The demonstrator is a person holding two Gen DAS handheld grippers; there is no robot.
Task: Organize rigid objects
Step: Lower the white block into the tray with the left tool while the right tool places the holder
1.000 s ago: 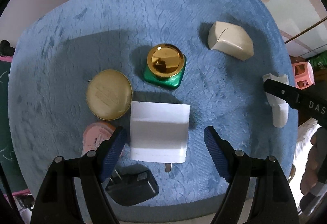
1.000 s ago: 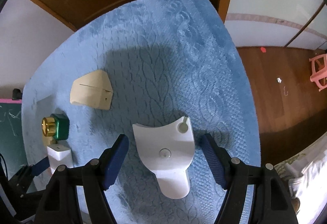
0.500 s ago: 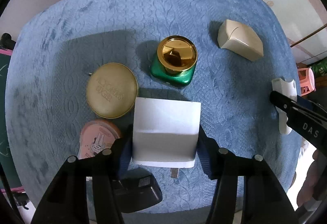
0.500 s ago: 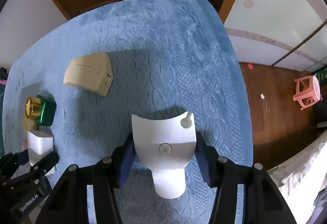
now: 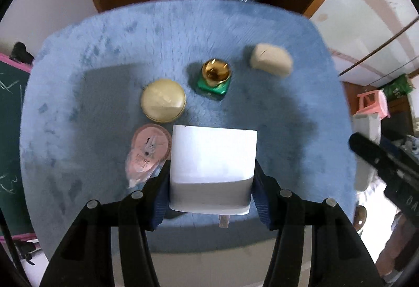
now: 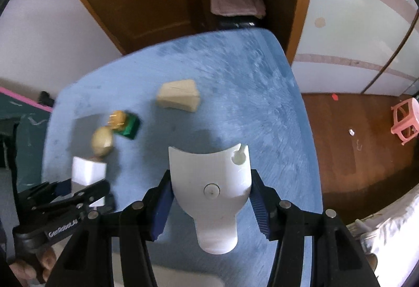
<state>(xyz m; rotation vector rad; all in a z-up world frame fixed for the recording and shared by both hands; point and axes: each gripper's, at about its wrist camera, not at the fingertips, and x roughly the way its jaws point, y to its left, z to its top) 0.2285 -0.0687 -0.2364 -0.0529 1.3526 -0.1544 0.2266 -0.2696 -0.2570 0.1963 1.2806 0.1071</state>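
Grippers are now clamping their loads, left gripper [image 5: 209, 195] gripping the charger [image 5: 212, 166], right gripper [image 6: 210, 204] the white holder [image 6: 212, 187], both lifting off the blue mat [image 5: 110, 56] for re-placing.

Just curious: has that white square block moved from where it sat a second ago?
Yes. The white block, clamped in the left gripper, has lifted off the blue mat.
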